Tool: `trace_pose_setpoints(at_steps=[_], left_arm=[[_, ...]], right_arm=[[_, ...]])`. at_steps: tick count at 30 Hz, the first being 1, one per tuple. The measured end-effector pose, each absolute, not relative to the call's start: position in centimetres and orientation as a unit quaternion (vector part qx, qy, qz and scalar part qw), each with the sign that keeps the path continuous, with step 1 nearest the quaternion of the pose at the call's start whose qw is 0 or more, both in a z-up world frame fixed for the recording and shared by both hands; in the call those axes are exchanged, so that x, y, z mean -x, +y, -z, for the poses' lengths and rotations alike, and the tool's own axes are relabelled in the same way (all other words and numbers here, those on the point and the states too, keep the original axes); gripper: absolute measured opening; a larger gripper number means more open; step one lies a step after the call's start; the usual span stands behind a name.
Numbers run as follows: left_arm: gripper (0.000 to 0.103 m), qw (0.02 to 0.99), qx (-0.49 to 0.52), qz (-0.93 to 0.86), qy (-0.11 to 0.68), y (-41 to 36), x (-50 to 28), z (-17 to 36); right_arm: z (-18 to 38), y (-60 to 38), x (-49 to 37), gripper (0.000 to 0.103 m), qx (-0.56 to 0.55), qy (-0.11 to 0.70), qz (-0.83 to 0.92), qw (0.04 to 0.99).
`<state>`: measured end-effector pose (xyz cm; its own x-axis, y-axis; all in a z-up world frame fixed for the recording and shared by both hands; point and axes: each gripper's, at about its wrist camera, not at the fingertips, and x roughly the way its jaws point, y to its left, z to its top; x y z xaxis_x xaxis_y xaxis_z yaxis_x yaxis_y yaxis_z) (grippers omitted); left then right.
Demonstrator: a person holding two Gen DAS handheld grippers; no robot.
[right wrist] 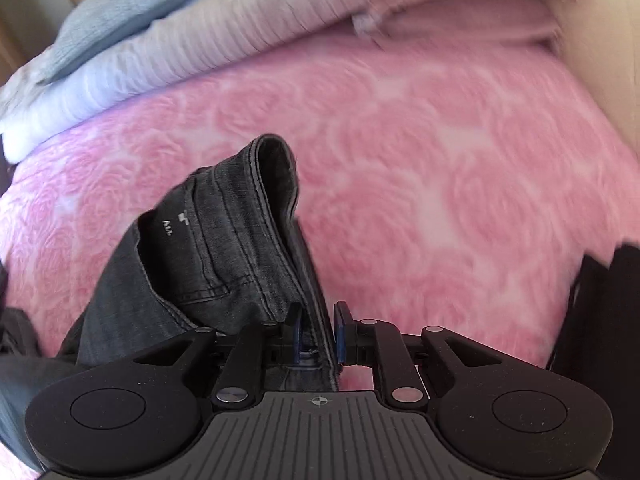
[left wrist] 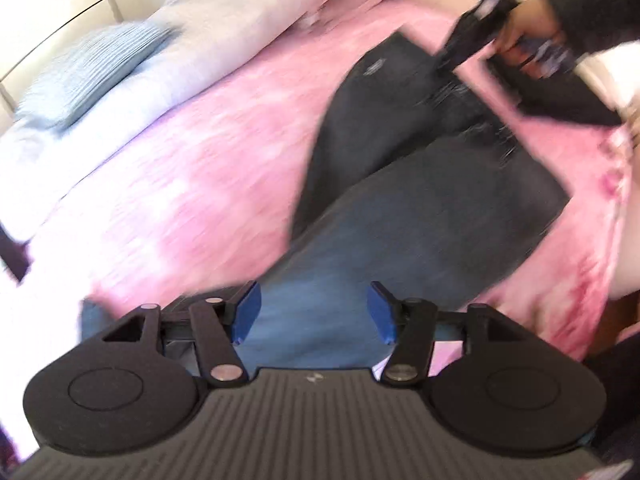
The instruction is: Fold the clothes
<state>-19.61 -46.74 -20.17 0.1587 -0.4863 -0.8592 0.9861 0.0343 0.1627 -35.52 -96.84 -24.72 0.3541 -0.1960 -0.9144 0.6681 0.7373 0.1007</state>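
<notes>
The dark jeans [left wrist: 420, 184], heavy, limp denim best gripped at the thick waistband or hems, lie partly on the pink bed [right wrist: 440, 160], the right gripper [right wrist: 318, 340] pinching their waistband while the left gripper [left wrist: 314, 312] hovers over them, jaws spread.

Home bedroom, pink bedspread [right wrist: 420, 152], blue pillow [right wrist: 120, 8], folded blankets [right wrist: 460, 4]

White print "ALL" on inner waistband of dark jeans [right wrist: 208, 248]; small mark above it unreadable
</notes>
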Motion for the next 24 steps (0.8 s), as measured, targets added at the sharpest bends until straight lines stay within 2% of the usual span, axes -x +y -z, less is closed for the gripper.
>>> trace_pose_setpoints(at_steps=[3, 11, 19, 23, 24], left_arm=[[0.056, 0.659, -0.414, 0.538, 0.325, -45.1, 15.3, 21.4], [0.056, 0.685, -0.448, 0.452, 0.355, -40.7, 3.8, 24.7], [0.056, 0.665, -0.408, 0.487, 0.394, -41.7, -4.5, 29.0], [0.056, 0.647, -0.377, 0.518, 0.413, -42.9, -8.3, 31.2], [0.047, 0.642, -0.369, 0.526, 0.417, -43.2, -9.3, 31.8]], right_arm=[[23.2, -94.6, 36.2, 0.076, -0.188, 0.497, 0.305, 0.79], [19.4, -84.1, 35.1, 0.078, -0.17, 0.473, 0.26, 0.825], [22.5, -70.5, 27.9, 0.078, -0.152, 0.509, 0.219, 0.818], [24.9, -67.4, 24.9, 0.078, -0.155, 0.524, 0.219, 0.808], [25.4, -66.9, 24.2, 0.078, -0.151, 0.53, 0.218, 0.805]])
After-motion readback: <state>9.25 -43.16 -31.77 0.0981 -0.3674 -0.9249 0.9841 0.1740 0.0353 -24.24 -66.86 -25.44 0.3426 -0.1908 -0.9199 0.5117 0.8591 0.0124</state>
